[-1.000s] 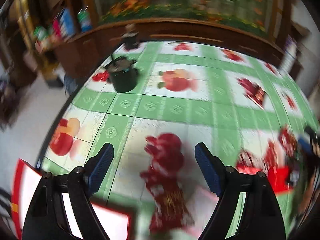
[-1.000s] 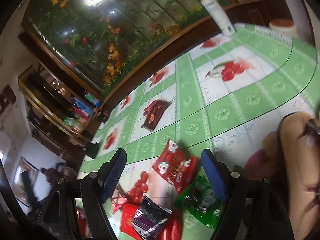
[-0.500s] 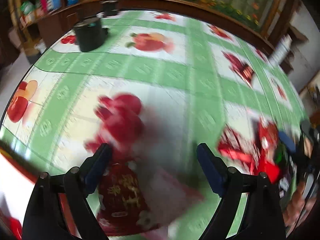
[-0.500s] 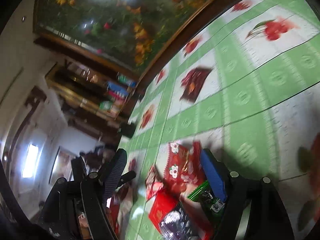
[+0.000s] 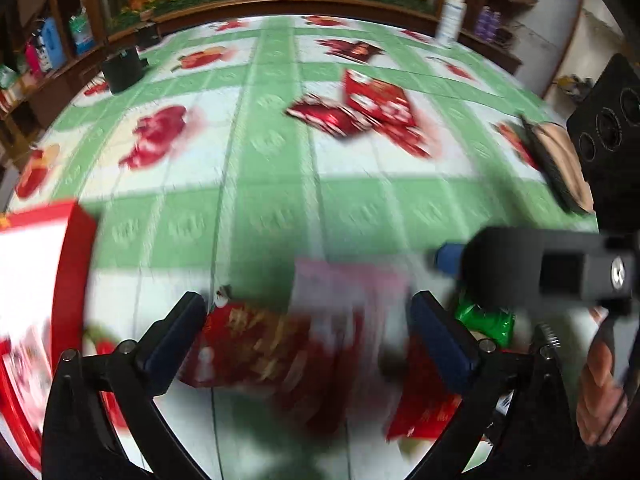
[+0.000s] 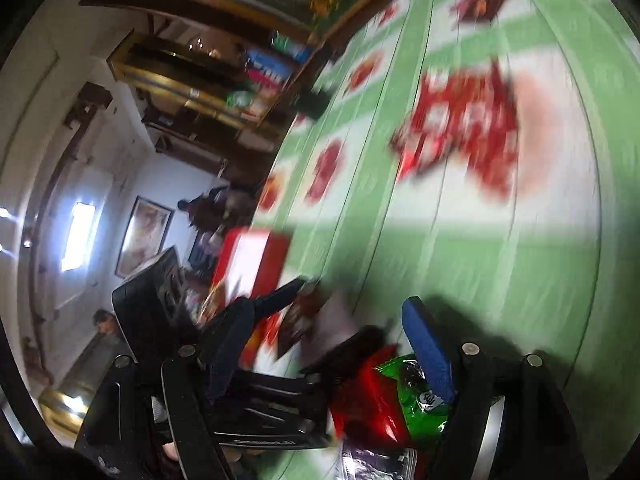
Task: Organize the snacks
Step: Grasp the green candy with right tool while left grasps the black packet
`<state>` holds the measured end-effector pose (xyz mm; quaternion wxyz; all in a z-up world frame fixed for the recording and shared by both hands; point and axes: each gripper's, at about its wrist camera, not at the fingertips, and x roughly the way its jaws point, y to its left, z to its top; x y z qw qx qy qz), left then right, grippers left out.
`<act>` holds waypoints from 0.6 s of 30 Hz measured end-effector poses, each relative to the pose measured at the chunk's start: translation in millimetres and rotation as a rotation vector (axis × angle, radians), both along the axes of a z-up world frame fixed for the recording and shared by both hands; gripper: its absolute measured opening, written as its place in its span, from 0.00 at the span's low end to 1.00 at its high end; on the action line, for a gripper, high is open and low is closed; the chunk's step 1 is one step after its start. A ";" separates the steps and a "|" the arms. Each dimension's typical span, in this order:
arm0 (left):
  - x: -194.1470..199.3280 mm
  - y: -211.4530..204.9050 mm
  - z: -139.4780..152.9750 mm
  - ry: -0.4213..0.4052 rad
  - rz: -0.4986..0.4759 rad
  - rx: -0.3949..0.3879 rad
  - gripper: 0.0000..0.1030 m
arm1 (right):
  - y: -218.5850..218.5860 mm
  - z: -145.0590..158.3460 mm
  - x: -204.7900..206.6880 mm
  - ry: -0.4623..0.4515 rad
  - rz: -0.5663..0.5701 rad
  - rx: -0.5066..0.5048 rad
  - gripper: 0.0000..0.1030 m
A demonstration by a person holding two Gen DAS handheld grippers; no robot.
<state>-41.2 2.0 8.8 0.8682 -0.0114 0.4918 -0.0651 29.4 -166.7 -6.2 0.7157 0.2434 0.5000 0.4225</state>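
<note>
My left gripper [image 5: 308, 320] points down at the table with its jaws opening wide. A blurred red snack packet [image 5: 256, 352] lies between its fingers, and the pads do not press on it. A pale pink wrapper [image 5: 344, 284] lies beside the packet. My right gripper [image 6: 326, 344] is open over a heap of packets: a red packet [image 6: 368, 404], a green packet [image 6: 420, 400] and a purple packet [image 6: 376, 460]. The left wrist view shows the right gripper [image 5: 540, 268] close by on the right, above the green packet [image 5: 486, 318]. More red packets [image 5: 352, 108] lie mid-table.
A red-rimmed box [image 5: 36, 280] stands at the table's left edge. At the far side are a dark red packet [image 5: 352, 48], a black pot [image 5: 122, 70] and a white bottle [image 5: 452, 16]. A brown brush-like object [image 5: 560, 160] lies at the right. A hand [image 5: 600, 380] grips the right tool.
The left gripper has swept right across the table to the packets beside the right gripper, and its jaws stand wider. The right view has swung left, bringing the left gripper and red box into sight.
</note>
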 end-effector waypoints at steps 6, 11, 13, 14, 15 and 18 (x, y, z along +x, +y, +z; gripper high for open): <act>-52.1 23.4 25.8 -0.084 -0.017 -0.022 0.99 | -67.1 37.0 -75.9 -0.247 -0.222 0.012 0.77; -95.0 13.7 33.8 -0.201 -0.157 0.076 0.99 | -62.1 27.3 -128.9 -0.336 -0.271 -0.289 0.78; -107.1 10.7 29.3 -0.205 -0.207 0.088 0.99 | -54.7 21.5 -131.7 -0.326 -0.278 -0.351 0.78; -108.7 11.9 28.1 -0.205 -0.210 0.096 0.99 | -49.1 17.6 -132.5 -0.316 -0.282 -0.411 0.77; -113.5 11.9 26.1 -0.209 -0.212 0.107 0.99 | -51.2 17.4 -135.3 -0.319 -0.283 -0.449 0.76; -123.5 12.8 24.7 -0.208 -0.220 0.102 0.99 | -23.5 15.9 -128.6 -0.349 -0.248 -0.509 0.75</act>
